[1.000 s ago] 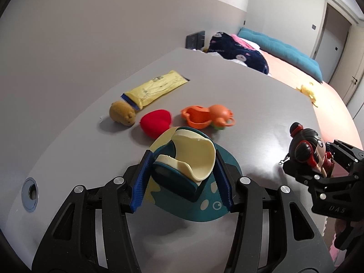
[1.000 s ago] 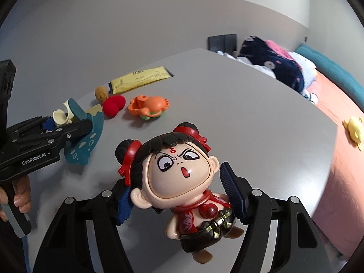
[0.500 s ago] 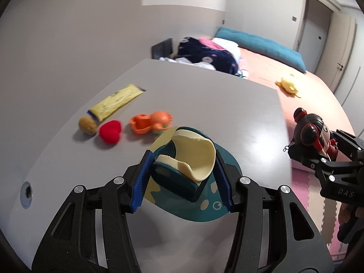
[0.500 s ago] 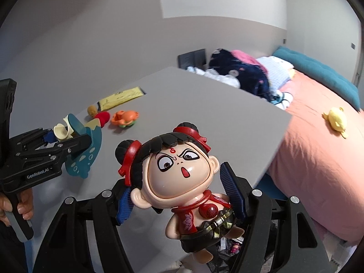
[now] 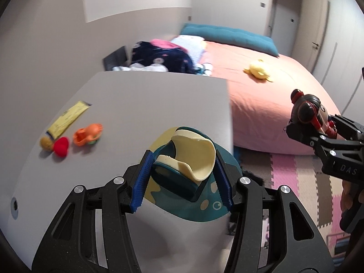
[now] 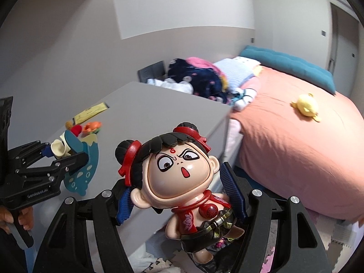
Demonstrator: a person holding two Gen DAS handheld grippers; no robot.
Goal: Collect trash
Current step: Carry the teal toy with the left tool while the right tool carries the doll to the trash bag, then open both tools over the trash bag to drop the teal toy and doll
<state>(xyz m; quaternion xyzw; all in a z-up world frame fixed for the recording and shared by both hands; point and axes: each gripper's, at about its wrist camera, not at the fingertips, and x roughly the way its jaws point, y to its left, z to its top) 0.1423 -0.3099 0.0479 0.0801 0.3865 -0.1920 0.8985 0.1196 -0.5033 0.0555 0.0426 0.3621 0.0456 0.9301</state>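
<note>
The teal and cream toy (image 5: 186, 170) sits low in the middle of the left wrist frame, clamped between the blue pads of the left gripper (image 5: 182, 179). The right gripper (image 6: 182, 195) grips a big-headed doll (image 6: 179, 177) at centre bottom of its view. Compared with a second ago, the grey table (image 5: 141, 104) has receded leftward and the orange bed (image 5: 268, 95) and floor mats (image 5: 302, 182) fill more of both frames.
</note>
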